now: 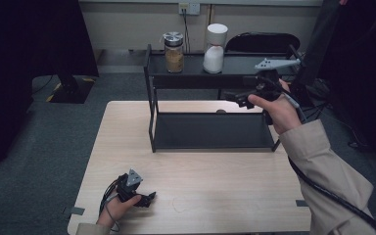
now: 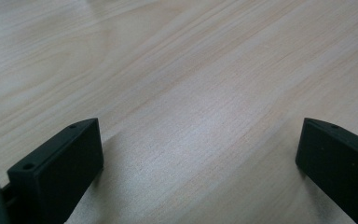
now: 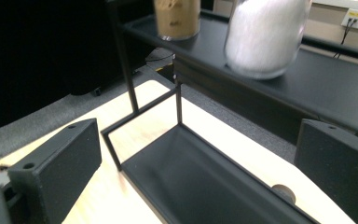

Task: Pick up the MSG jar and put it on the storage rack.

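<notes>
While the left tool (image 1: 144, 198) is resting low on the near left part of the table (image 1: 215, 196), its jaws are standing spread with nothing but bare wood grain between them, as the left gripper view is showing. A person's left hand (image 1: 120, 205) is gripping it from the near edge. The right tool (image 1: 242, 98) is being held up in the air at the right end of a black two-tier shelf rack (image 1: 152, 112), level with the upper shelf, its jaws likewise spread and holding nothing. A beige sleeve (image 1: 328, 181) is reaching in from the near right. In the right gripper view, the white-filled jar (image 3: 265, 32) is lying ahead between the open jaws but apart from them, standing upright on the upper shelf (image 3: 326, 98). Just to its left on that shelf, a jar of brown powder (image 1: 174, 53) with a metal lid is standing upright. The lower shelf (image 1: 210, 131) is lying on the table, at its far side.
</notes>
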